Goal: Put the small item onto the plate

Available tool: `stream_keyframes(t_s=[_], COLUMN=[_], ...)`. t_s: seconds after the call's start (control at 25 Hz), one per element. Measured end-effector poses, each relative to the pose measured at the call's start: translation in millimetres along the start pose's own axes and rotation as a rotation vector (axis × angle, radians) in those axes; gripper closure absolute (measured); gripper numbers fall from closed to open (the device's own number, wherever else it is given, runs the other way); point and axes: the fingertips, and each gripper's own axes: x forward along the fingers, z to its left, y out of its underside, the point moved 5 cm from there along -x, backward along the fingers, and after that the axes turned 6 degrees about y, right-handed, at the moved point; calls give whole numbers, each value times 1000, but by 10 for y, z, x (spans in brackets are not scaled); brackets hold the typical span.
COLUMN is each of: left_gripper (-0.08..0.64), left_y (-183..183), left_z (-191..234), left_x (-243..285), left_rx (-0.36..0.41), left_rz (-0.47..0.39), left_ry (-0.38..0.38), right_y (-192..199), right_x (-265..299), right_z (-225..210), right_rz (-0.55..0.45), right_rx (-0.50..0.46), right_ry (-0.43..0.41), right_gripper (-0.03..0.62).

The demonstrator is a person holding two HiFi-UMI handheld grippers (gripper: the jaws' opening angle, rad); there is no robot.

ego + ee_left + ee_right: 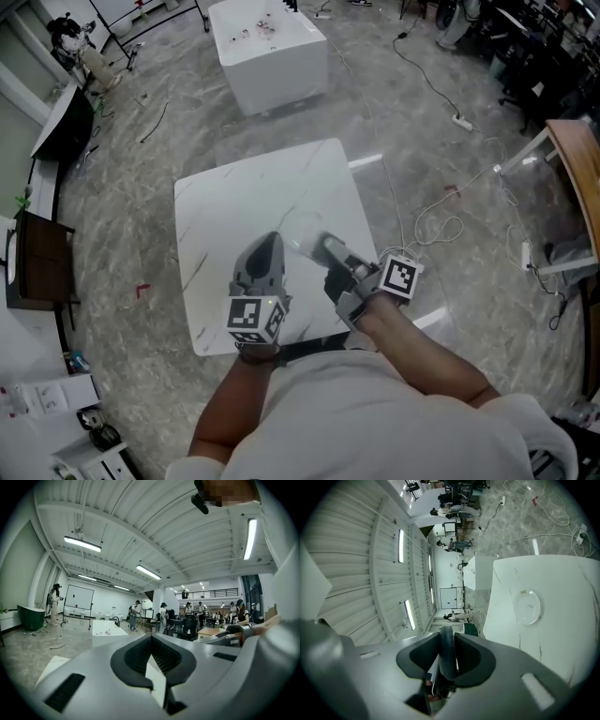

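My right gripper (324, 247) (446, 656) is shut on a small dark grey item (445, 648), which stands upright between the pads. It hovers over the near right part of the white marble table (234, 216). The white plate (528, 606) lies on the table, ahead of this gripper and off to one side of it. In the head view the plate is hard to tell from the white tabletop. My left gripper (272, 242) (157, 677) hangs over the near middle of the table, beside the right one. Its jaws stand a narrow gap apart with nothing between them.
A white block-shaped stand (267, 47) sits on the floor beyond the table. Cables (427, 225) trail over the marble floor at the right. A wooden desk (577, 159) stands at the far right, dark furniture (42, 262) at the left.
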Motion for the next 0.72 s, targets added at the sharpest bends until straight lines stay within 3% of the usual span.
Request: stream_keyframes(t_s=[0.52,0.72], left_gripper=[555,555], left_y=[760,1108], left_z=[599,1062], left_x=[471,831], left_rx=[-58,-73], left_rz=[76,125], left_ry=[-20,-4], right_y=[-351,-543], right_x=[545,965], right_z=[-742,-1103], right_rz=[3,-2], right_rx=[-1,1], right_ry=[155,221], right_gripper=[495,494])
